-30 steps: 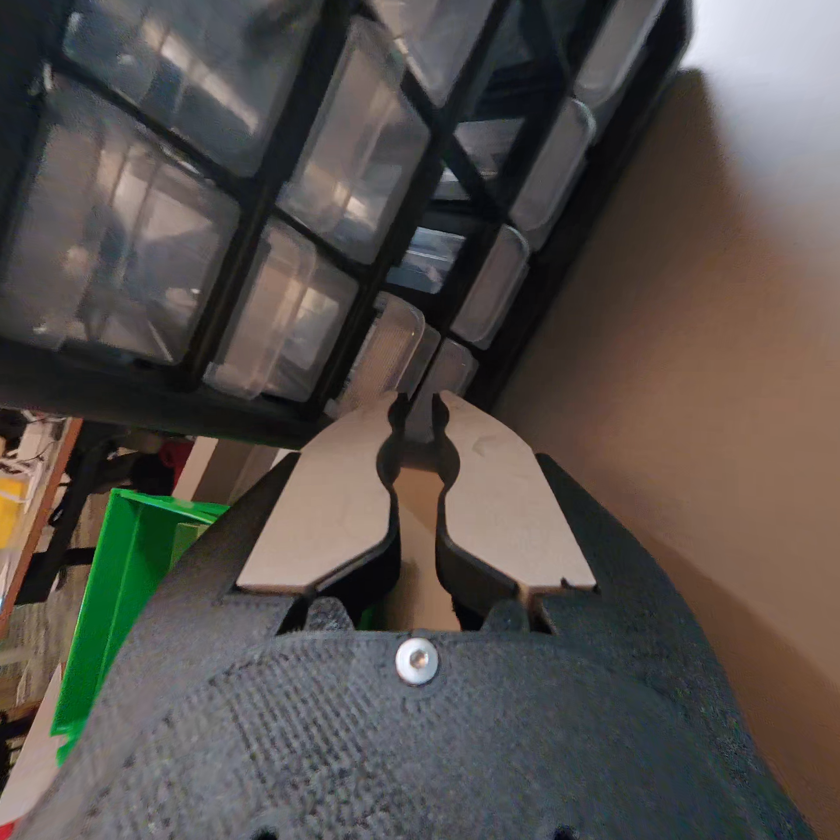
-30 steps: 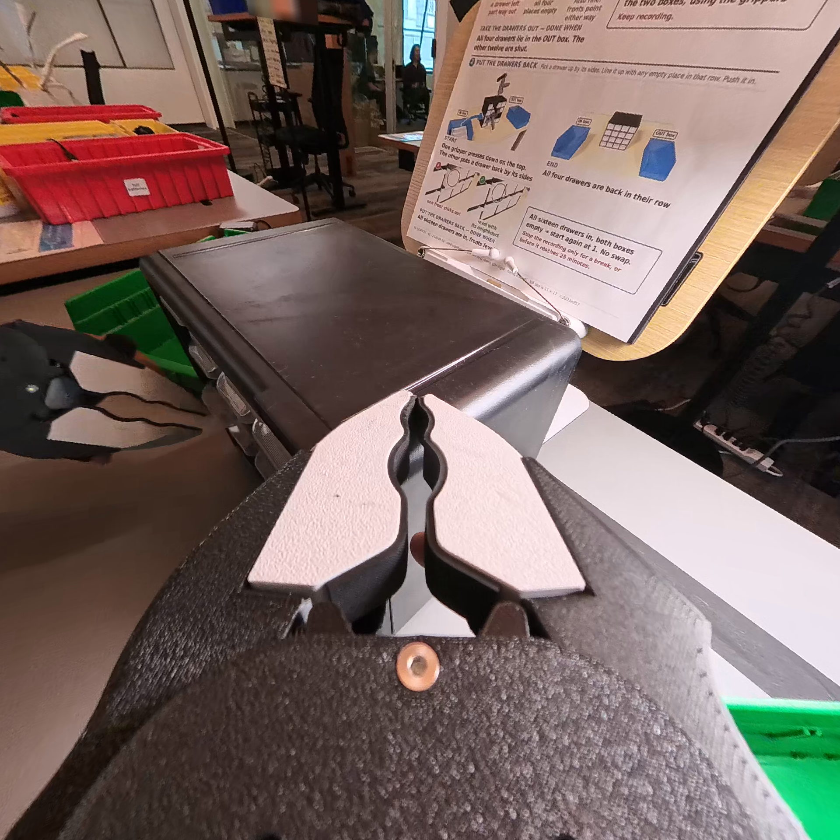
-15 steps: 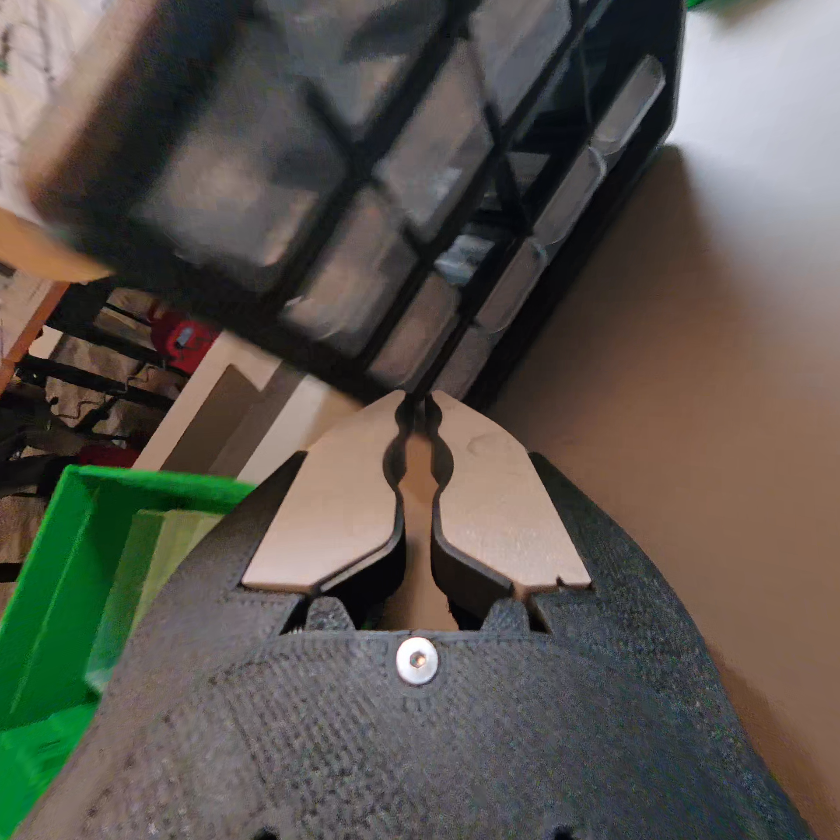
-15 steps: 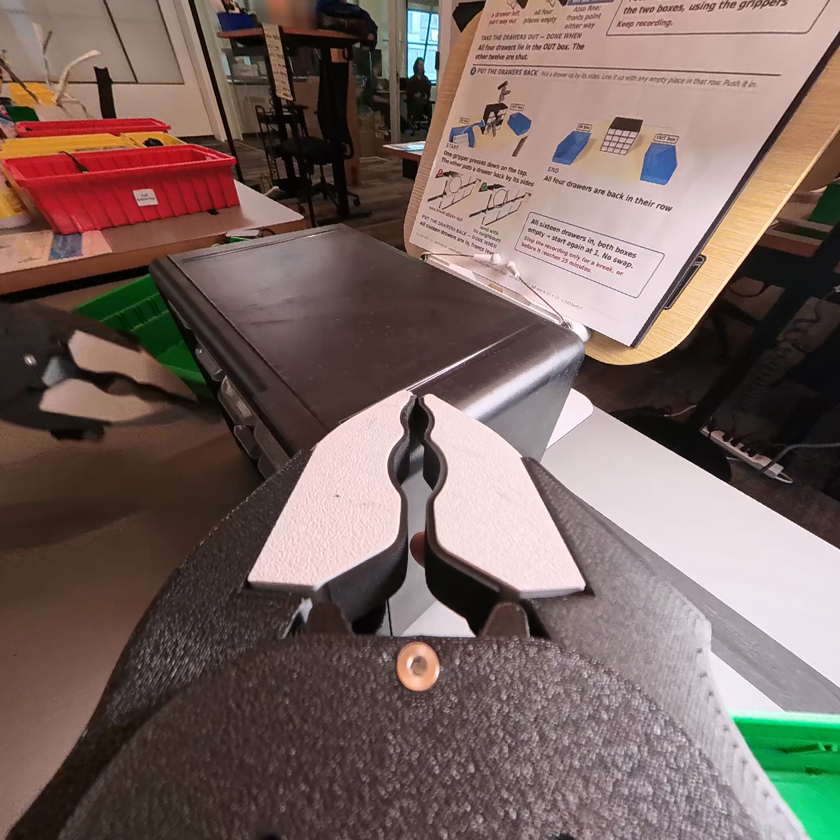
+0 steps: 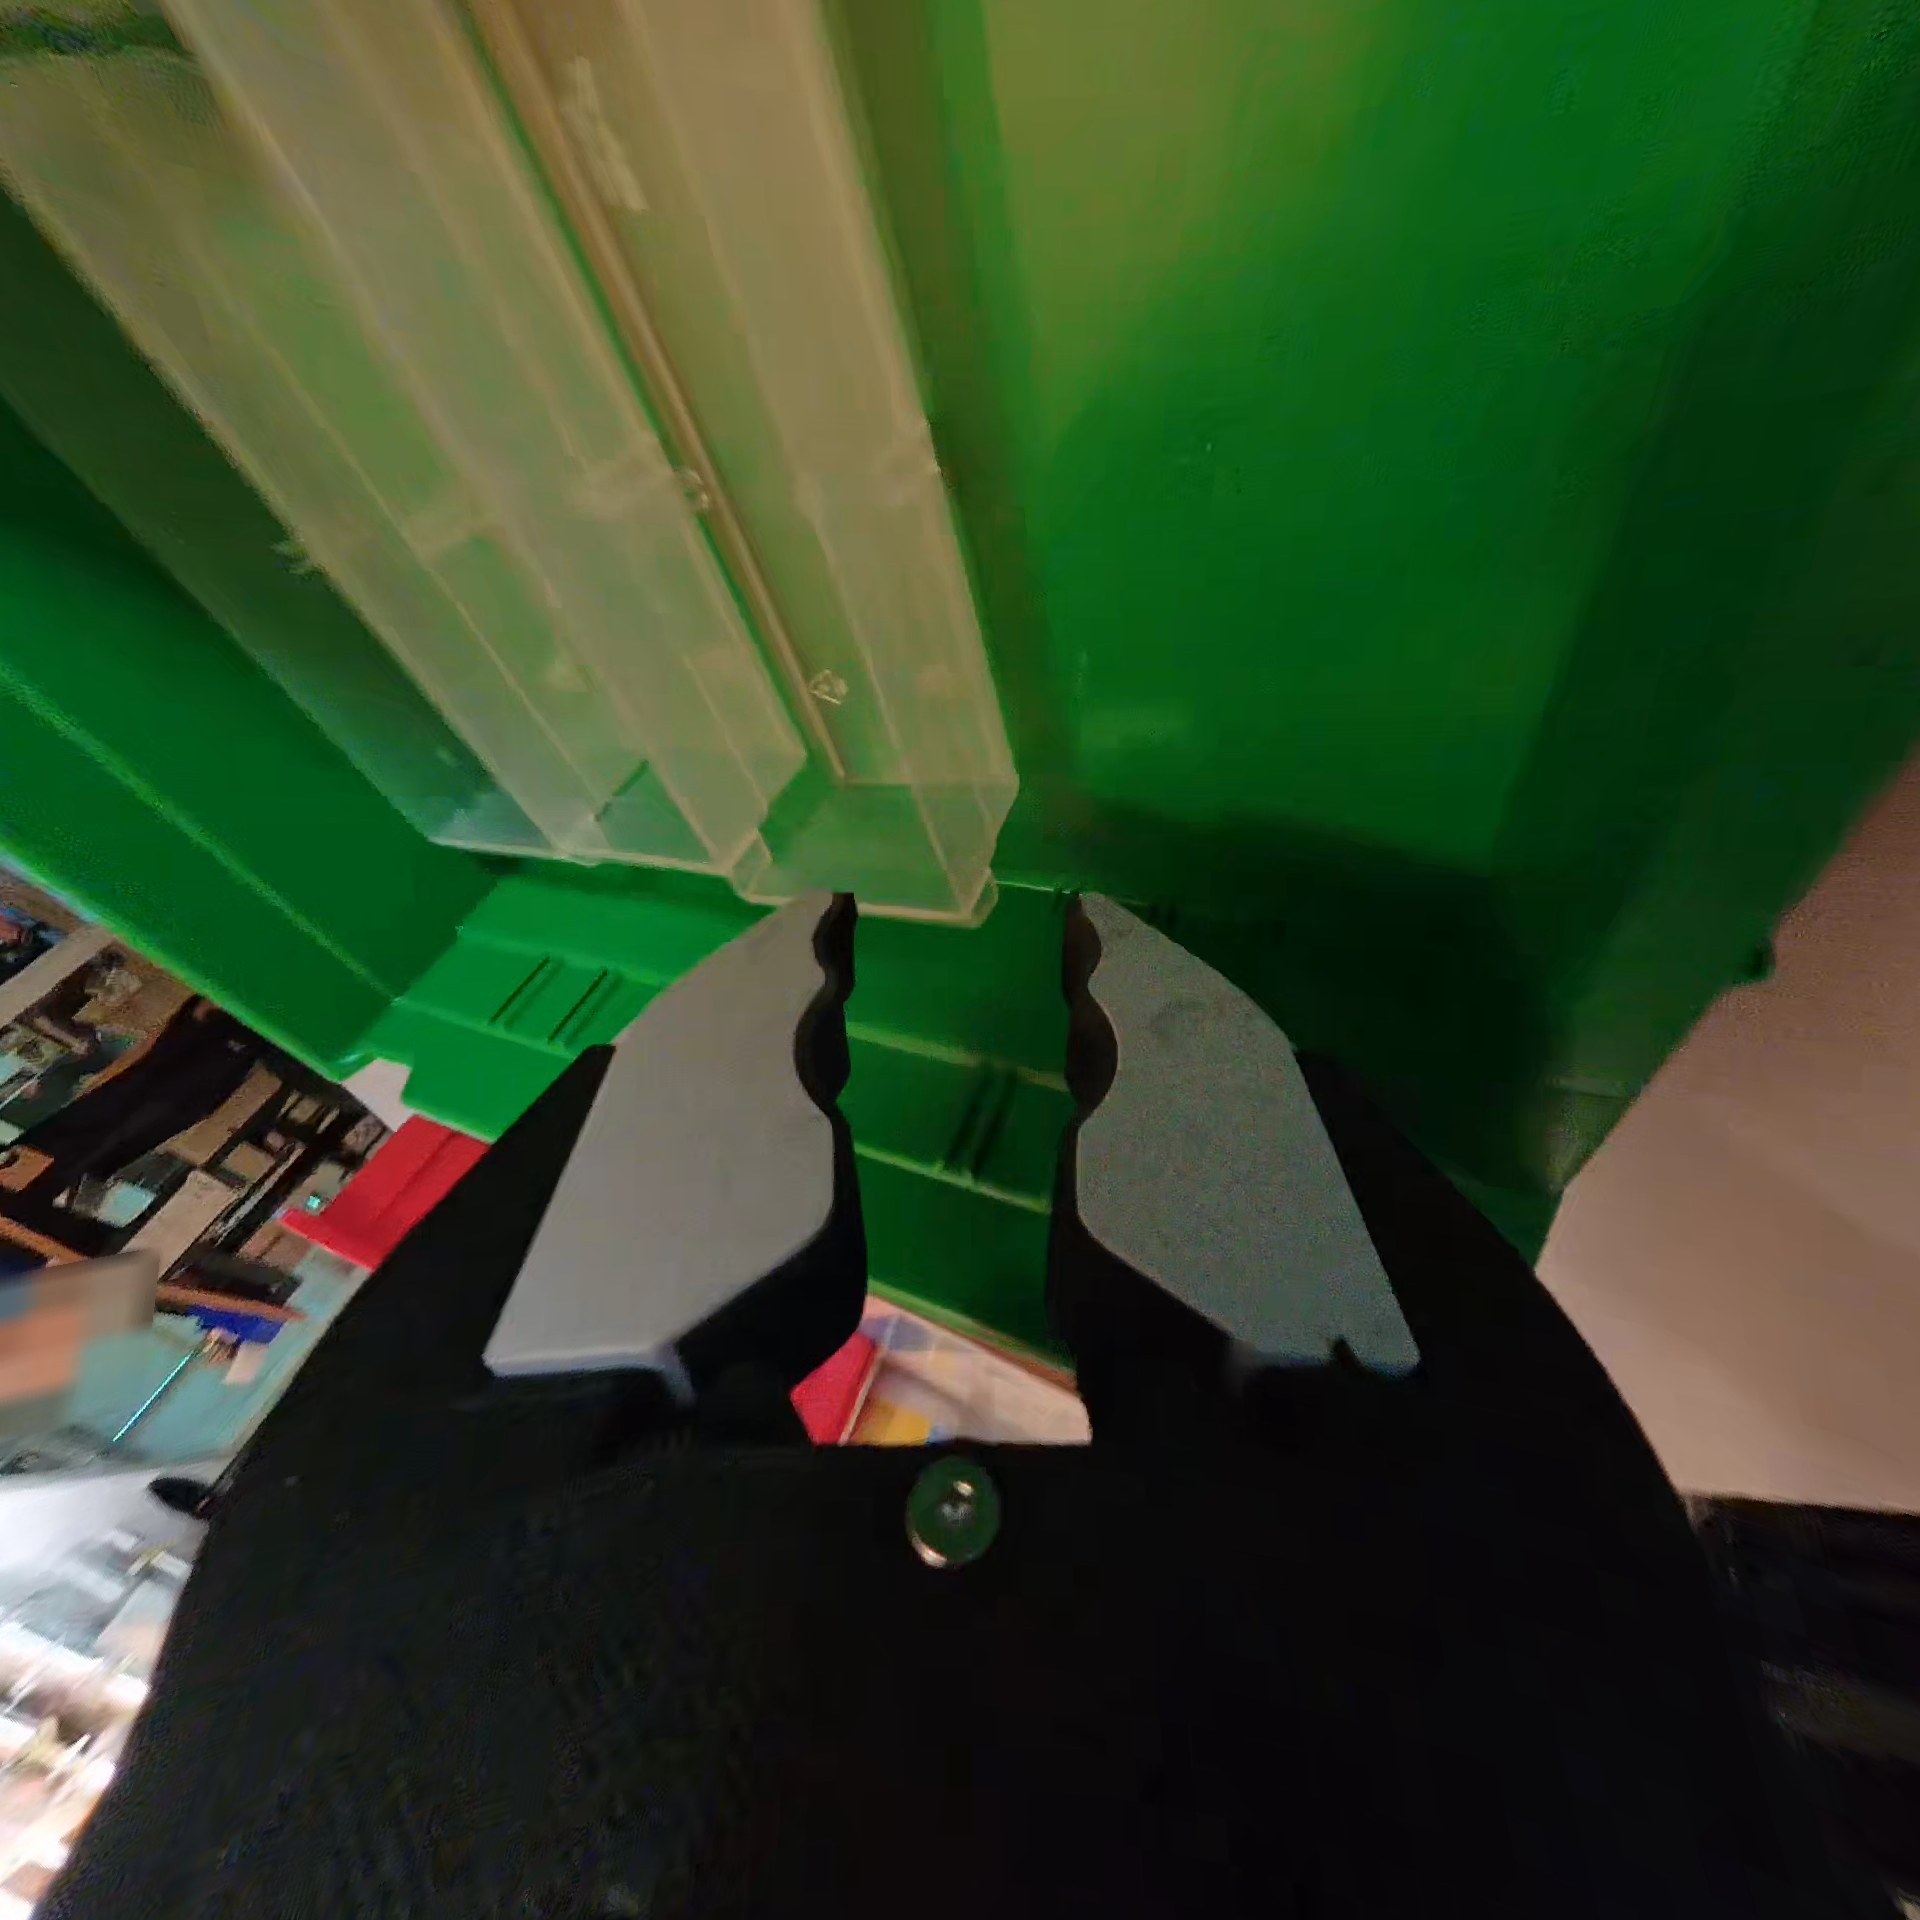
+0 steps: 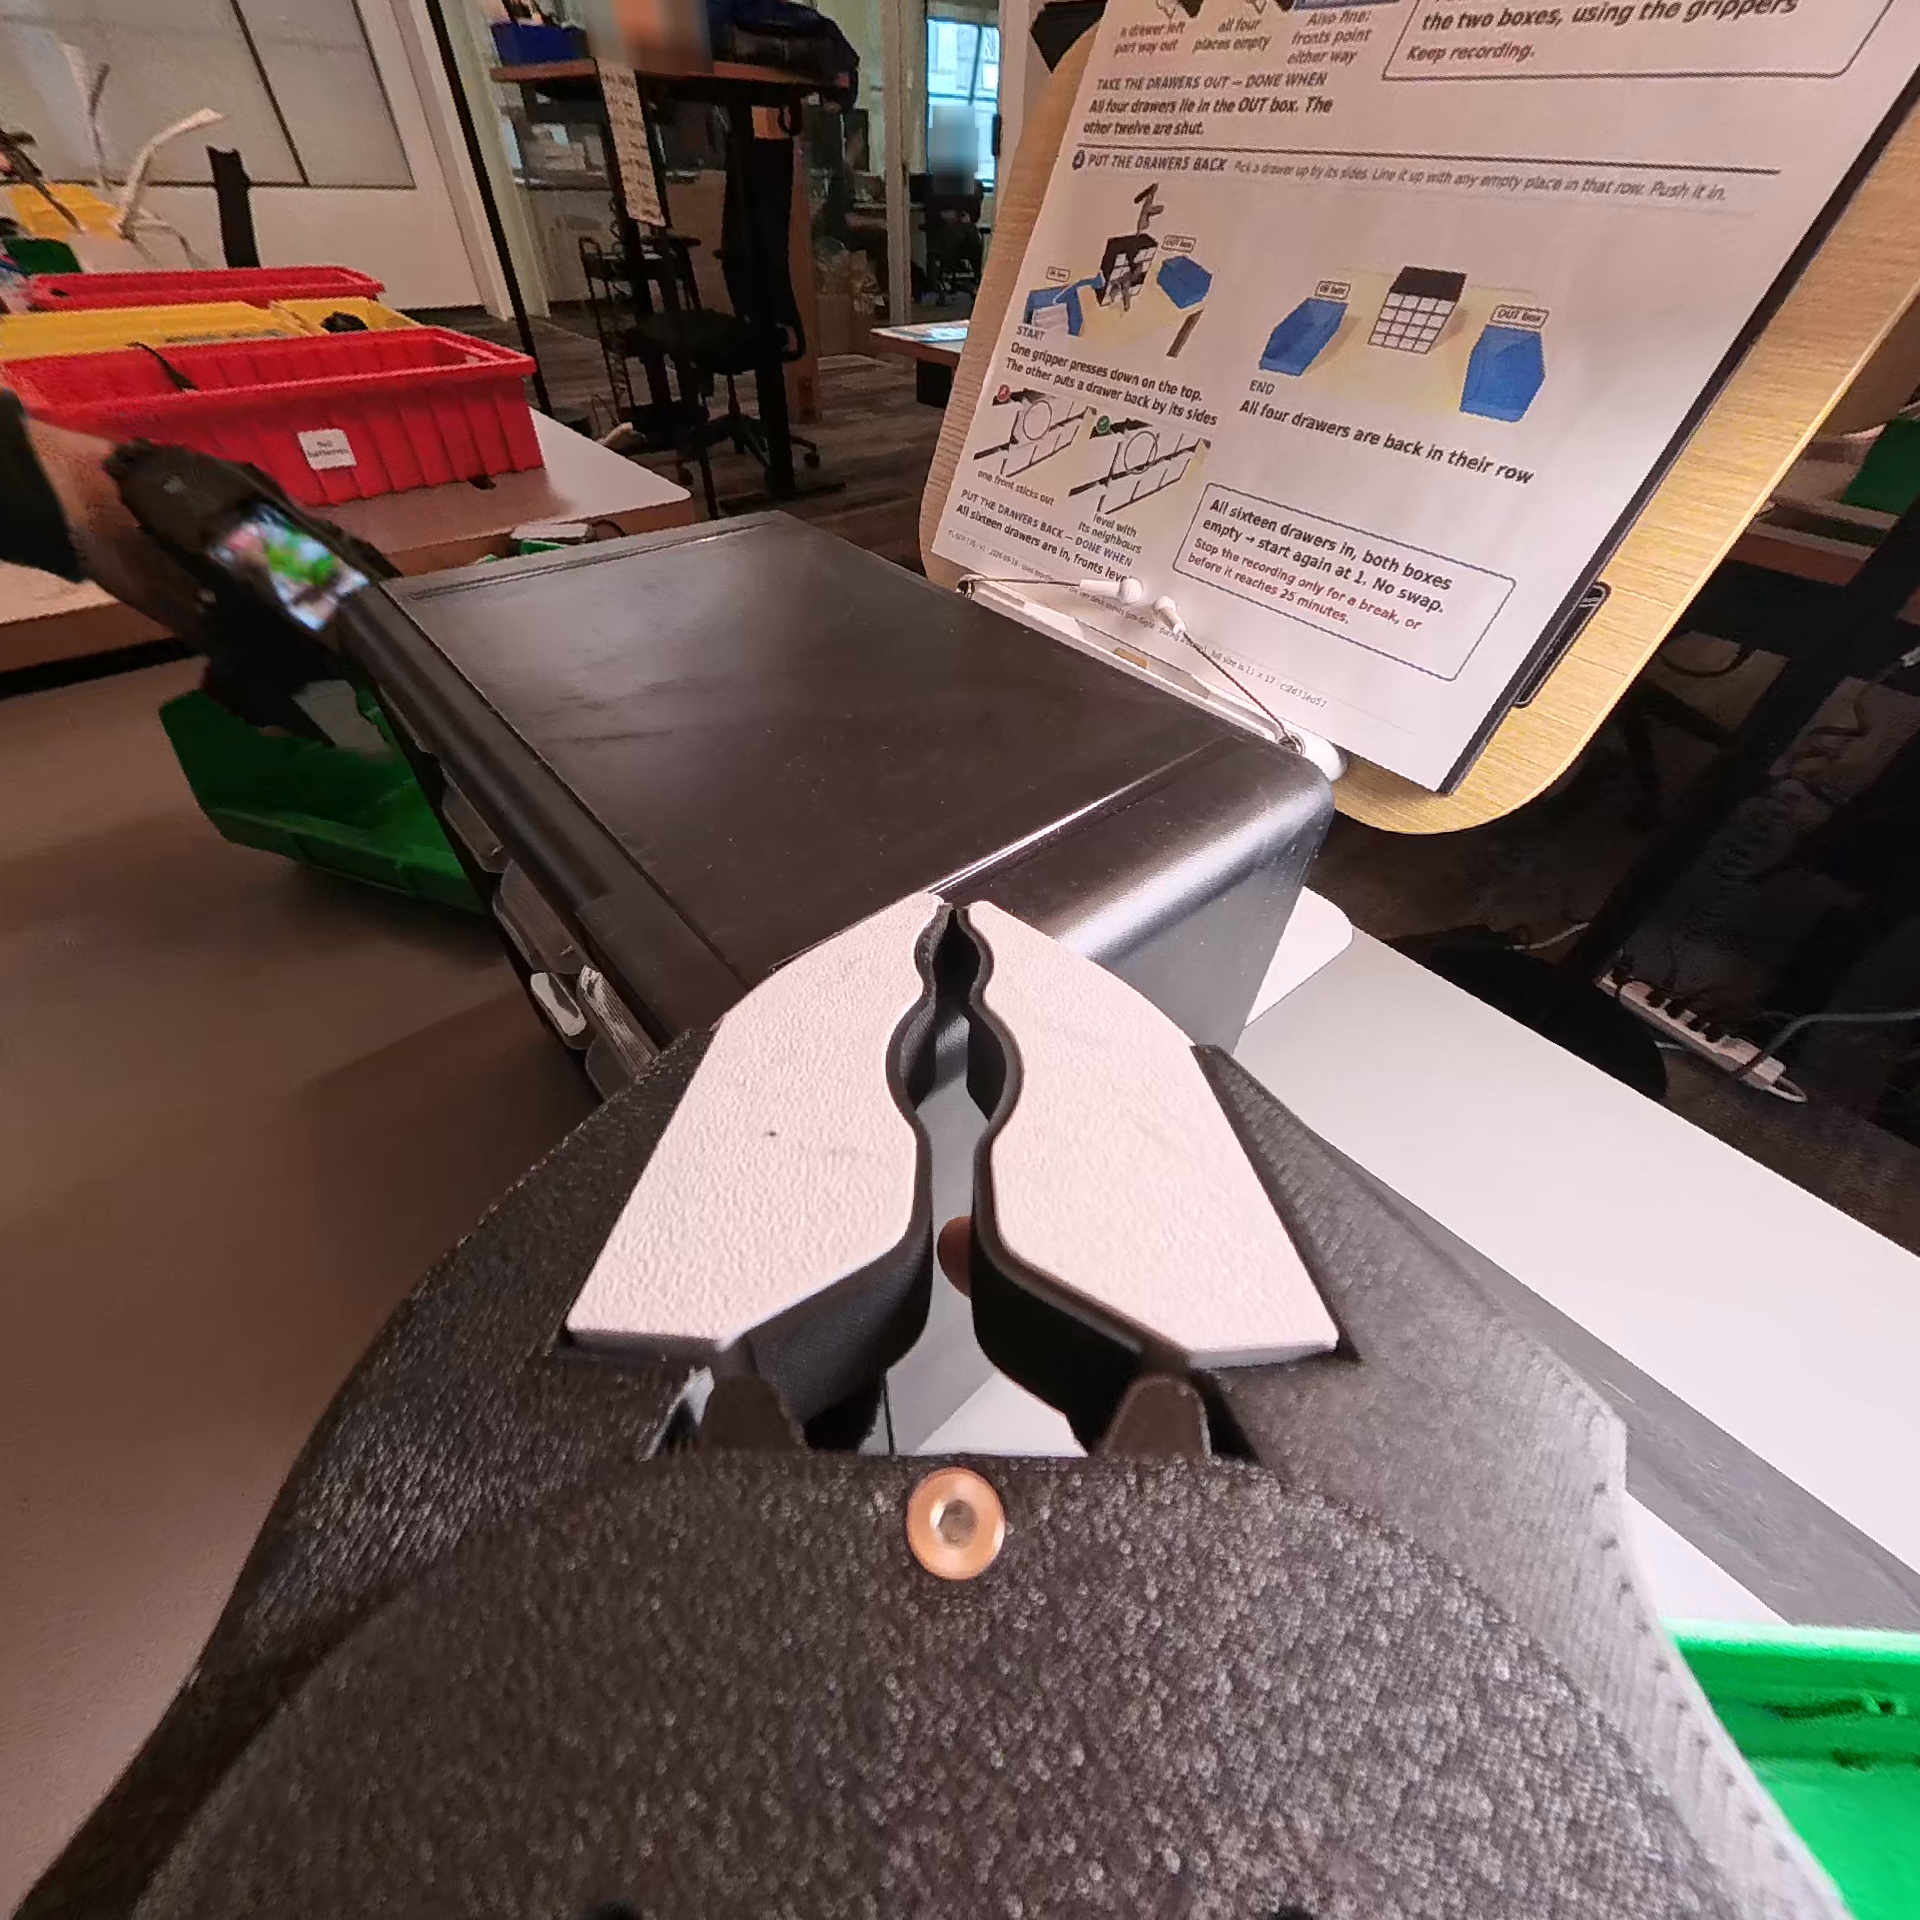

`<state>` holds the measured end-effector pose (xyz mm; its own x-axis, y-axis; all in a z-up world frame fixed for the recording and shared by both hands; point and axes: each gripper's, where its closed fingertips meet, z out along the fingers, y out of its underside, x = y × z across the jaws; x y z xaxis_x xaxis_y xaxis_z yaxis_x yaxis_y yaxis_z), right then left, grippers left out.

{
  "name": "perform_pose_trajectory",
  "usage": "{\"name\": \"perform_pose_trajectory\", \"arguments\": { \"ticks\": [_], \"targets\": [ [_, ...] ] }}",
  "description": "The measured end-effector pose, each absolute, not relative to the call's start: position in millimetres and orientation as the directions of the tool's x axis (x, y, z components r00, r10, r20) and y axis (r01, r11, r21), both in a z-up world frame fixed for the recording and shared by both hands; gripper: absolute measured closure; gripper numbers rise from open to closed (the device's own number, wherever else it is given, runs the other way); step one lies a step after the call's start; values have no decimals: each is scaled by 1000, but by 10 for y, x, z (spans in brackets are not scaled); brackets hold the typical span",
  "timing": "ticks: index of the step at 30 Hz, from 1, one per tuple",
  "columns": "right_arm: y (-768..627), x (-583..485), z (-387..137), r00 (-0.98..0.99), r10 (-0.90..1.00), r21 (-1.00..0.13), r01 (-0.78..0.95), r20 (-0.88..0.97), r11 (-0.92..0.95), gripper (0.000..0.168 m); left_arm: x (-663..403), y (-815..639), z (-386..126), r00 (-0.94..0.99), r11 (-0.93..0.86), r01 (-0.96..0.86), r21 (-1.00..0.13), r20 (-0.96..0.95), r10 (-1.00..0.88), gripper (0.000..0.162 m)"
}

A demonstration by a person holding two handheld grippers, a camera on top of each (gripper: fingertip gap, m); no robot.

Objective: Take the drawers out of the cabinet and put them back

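In the left wrist view my left gripper (image 5: 958,909) is open and empty, its tips just short of the end of a clear plastic drawer (image 5: 831,520). That drawer lies beside another clear drawer (image 5: 416,499) inside a green bin (image 5: 1351,468). In the right wrist view my right gripper (image 6: 952,914) is shut and rests on the near top corner of the black cabinet (image 6: 790,717). Clear drawer fronts (image 6: 551,935) show along the cabinet's left face. The left gripper (image 6: 239,582) shows blurred at the far left, over the green bin (image 6: 301,800).
An instruction board (image 6: 1403,343) leans behind the cabinet. Red and yellow bins (image 6: 281,405) stand on a far table. A second green bin (image 6: 1829,1745) sits at the lower right. The brown tabletop (image 6: 208,1091) spreads left of the cabinet.
My left gripper swung away from the cabinet's drawer fronts to the green bin and opened. My right gripper stayed shut on the cabinet top.
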<state>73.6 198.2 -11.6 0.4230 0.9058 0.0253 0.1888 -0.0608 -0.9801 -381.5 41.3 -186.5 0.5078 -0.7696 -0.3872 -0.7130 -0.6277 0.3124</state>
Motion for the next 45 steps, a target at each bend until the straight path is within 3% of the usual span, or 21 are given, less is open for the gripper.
{"name": "perform_pose_trajectory", "arguments": {
  "ticks": [3,4,7,16,19,28,32,37,45],
  "targets": [
    [1981,737,-115,420,907,-981,182,19,-64,168,-3866,373,-2046,495,-604,-684,409,-349,-796,141],
    [1981,737,-115,420,907,-981,182,19,-63,168,-3858,386,-2075,483,-596,-688,414,-353,-802,151],
    [1982,736,-117,421,907,-981,186,23,-61,168,-3693,370,-2105,504,-597,-712,370,-324,-801,156],
    [1987,736,-118,424,905,-981,181,19,-64,168,-3180,211,-2058,576,-598,-783,171,-163,-801,149],
    [1988,736,-118,427,904,-981,184,23,-61,168,-3209,154,-1945,540,-559,-815,152,-148,-828,130],
    [1990,735,-118,429,903,-981,187,30,-57,168,-3688,123,-1869,151,-261,-854,450,-266,-952,125],
    [1991,734,-118,423,906,-983,175,21,-59,168,-3643,112,-2002,59,-161,-855,493,-216,-975,122],
    [1991,731,-118,416,909,-984,167,14,-61,168,-3530,138,-2144,69,-148,-893,425,-197,-978,141],
    [1993,729,-118,411,912,-985,157,7,-64,168,-3262,162,-1833,300,-344,-911,229,-206,-932,145]
  ]
}}
